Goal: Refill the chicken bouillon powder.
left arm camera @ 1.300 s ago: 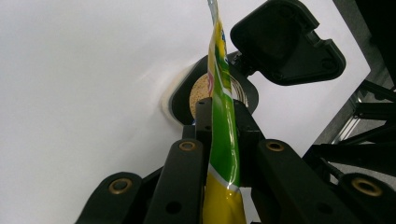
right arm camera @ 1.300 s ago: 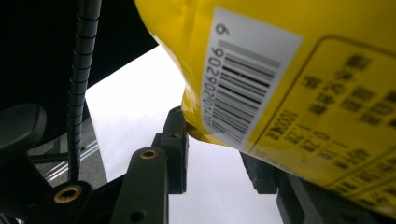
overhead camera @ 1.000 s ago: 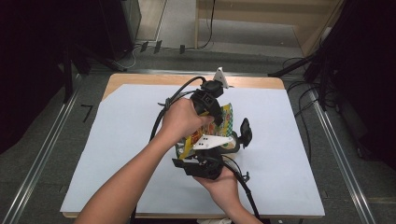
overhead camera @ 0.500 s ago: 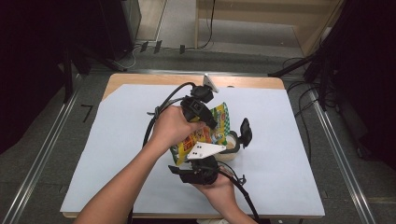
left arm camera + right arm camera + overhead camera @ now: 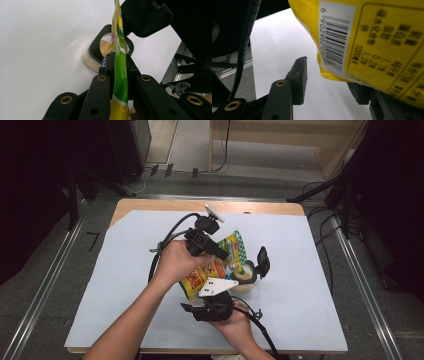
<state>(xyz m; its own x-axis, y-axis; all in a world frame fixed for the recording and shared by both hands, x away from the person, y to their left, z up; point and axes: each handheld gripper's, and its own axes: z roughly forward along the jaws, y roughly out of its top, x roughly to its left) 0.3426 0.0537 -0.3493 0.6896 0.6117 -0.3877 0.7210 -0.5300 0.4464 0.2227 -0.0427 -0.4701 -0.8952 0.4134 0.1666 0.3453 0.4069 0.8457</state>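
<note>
Glossy yellow plastic pouch [image 5: 216, 265], matt black plastic tongs [image 5: 117, 75], smooth white paper sheet [image 5: 125, 270] over wooden table [image 5: 150, 204]

Packet [image 5: 220, 262] tilted above jar [image 5: 243, 276] on table [image 5: 310, 270]

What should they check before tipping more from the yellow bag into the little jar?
1. Left gripper shut on the bag: ok, the bag is pinched between its fingers.
2. Jar lid flipped open: ok, the black lid stands up beside the mouth.
3. Bag's lower end over the jar mouth: ok in the left gripper view.
4. Right gripper holding the bag: not ok, its fingers stand apart with the bag's yellow corner between them, and they have just been opening.
5. Jar held steady: cannot tell.
6. Room left in the jar: cannot tell; pale crumbs show inside.
</note>
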